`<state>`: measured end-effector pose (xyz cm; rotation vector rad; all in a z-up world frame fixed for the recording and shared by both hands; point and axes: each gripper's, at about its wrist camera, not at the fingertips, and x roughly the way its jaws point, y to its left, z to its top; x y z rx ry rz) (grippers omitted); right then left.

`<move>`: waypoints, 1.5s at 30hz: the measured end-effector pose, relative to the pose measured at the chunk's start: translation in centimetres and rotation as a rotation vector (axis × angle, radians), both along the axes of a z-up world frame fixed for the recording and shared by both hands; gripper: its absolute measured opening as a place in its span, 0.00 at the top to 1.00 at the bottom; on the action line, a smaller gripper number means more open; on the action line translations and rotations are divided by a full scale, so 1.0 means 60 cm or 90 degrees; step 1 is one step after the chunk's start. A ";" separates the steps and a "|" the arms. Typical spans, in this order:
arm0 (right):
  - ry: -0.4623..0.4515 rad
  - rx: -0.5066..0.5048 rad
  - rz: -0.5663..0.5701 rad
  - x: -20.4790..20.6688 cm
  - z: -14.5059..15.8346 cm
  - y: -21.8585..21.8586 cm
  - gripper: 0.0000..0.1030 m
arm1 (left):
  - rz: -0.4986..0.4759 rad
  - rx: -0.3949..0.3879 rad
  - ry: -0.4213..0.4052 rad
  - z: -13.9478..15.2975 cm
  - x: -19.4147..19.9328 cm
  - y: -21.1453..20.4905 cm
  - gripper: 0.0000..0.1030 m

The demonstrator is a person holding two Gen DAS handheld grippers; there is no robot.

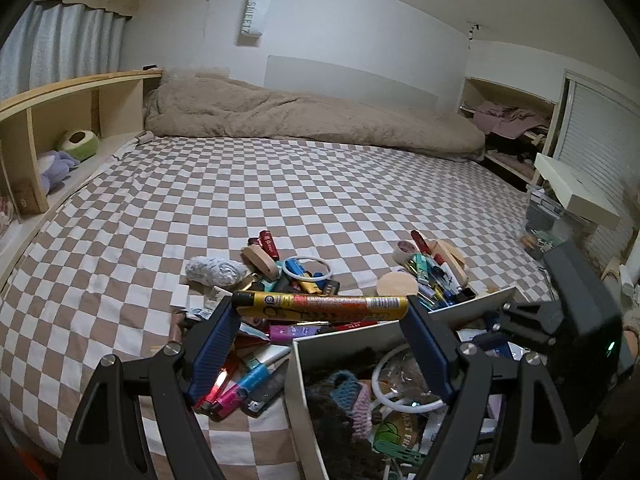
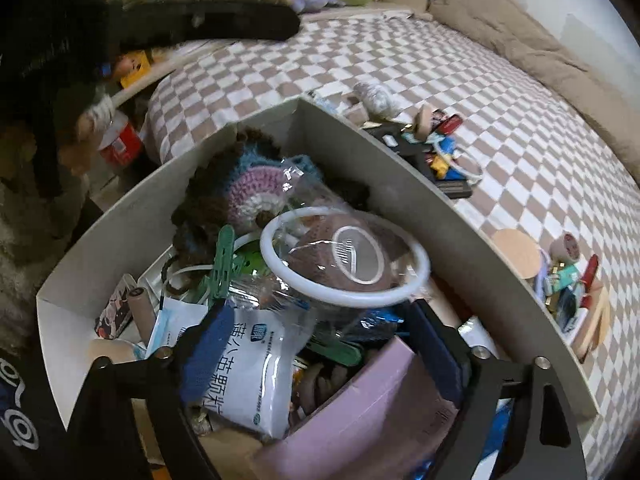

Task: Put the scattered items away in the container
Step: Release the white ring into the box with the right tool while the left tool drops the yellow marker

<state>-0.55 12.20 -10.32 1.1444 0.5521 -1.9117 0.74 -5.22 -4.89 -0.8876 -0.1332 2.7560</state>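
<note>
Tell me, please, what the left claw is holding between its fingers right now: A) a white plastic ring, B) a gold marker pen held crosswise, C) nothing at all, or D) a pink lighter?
B: the gold marker pen spans the left claw, its ends pressed against both blue pads.

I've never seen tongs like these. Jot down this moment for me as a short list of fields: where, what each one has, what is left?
Setting: checkered bedspread
Container: white box, already crowded
Left tongs: shut on a yellow marker, held crosswise by its ends
Right tongs: open above the box, holding nothing
In box: crochet pieces, white ring, white packet
Still scattered: pile of lighters and pens
</note>
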 end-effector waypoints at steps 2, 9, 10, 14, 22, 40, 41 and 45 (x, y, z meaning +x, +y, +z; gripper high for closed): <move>0.005 -0.009 -0.006 0.001 0.011 0.009 0.12 | -0.008 0.003 -0.002 0.000 0.001 0.003 0.21; 0.037 -0.035 -0.042 0.009 0.051 0.043 0.12 | -0.055 0.022 -0.018 -0.002 0.006 0.022 0.21; 0.040 -0.039 -0.050 0.010 0.055 0.049 0.11 | -0.061 0.024 -0.020 -0.002 0.008 0.025 0.21; 0.048 -0.054 -0.079 0.012 0.069 0.075 0.11 | -0.094 0.041 -0.036 -0.005 0.009 0.041 0.21; 0.055 -0.095 -0.143 0.018 0.074 0.129 0.11 | -0.123 0.029 -0.066 -0.005 0.006 0.079 0.21; 0.048 -0.155 -0.178 0.015 0.046 0.184 0.11 | -0.212 0.128 -0.260 -0.007 -0.061 0.171 0.21; 0.046 -0.159 -0.180 0.014 0.044 0.187 0.11 | -0.219 0.133 -0.270 -0.008 -0.065 0.180 0.21; 0.037 -0.170 -0.185 0.012 0.035 0.198 0.11 | -0.233 0.152 -0.310 -0.016 -0.078 0.207 0.21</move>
